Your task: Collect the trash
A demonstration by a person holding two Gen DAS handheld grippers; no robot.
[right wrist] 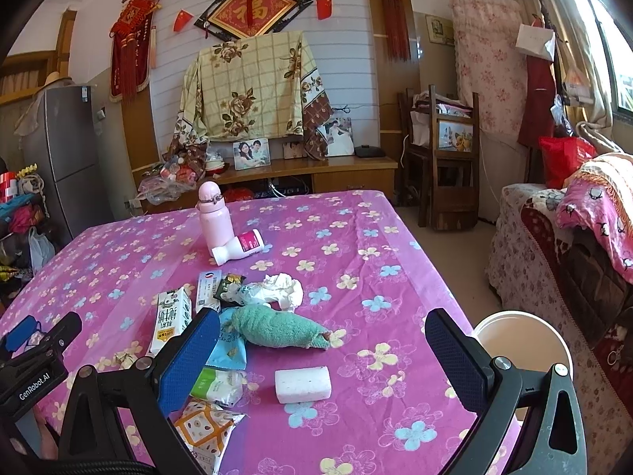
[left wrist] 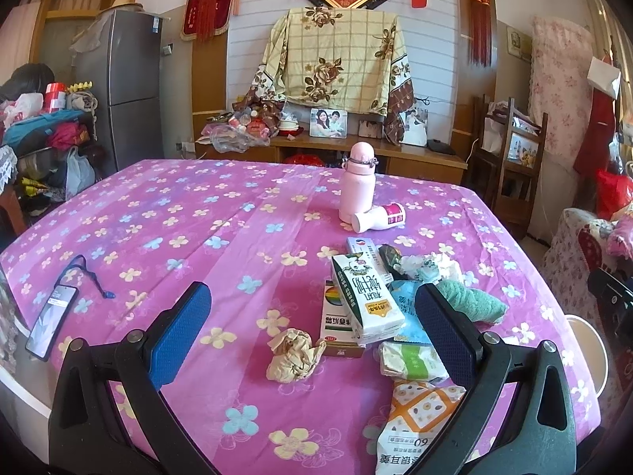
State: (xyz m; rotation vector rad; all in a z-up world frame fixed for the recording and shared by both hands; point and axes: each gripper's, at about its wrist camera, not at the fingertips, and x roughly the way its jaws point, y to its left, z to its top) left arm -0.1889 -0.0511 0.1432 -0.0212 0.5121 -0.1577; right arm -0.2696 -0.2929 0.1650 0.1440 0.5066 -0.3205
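Observation:
Trash lies on the pink flowered tablecloth [left wrist: 166,213]: a crumpled brown paper ball [left wrist: 292,354], a white milk carton [left wrist: 366,297], snack wrappers [left wrist: 415,419] and a white tissue wad [right wrist: 283,289]. My left gripper [left wrist: 312,328] is open low over the table, with the paper ball and carton between its blue pads. My right gripper [right wrist: 322,352] is open too, above a white sponge block [right wrist: 302,384] and a green cloth [right wrist: 277,328]. A white bucket [right wrist: 522,340] stands just off the table's right edge. Neither gripper holds anything.
A pink flask [left wrist: 357,182] stands mid-table with a small white bottle [left wrist: 379,217] lying against it. A phone [left wrist: 51,320] lies at the left edge. Chairs [right wrist: 443,158] and a sofa [right wrist: 573,245] are on the right, a fridge [left wrist: 126,91] at the back left.

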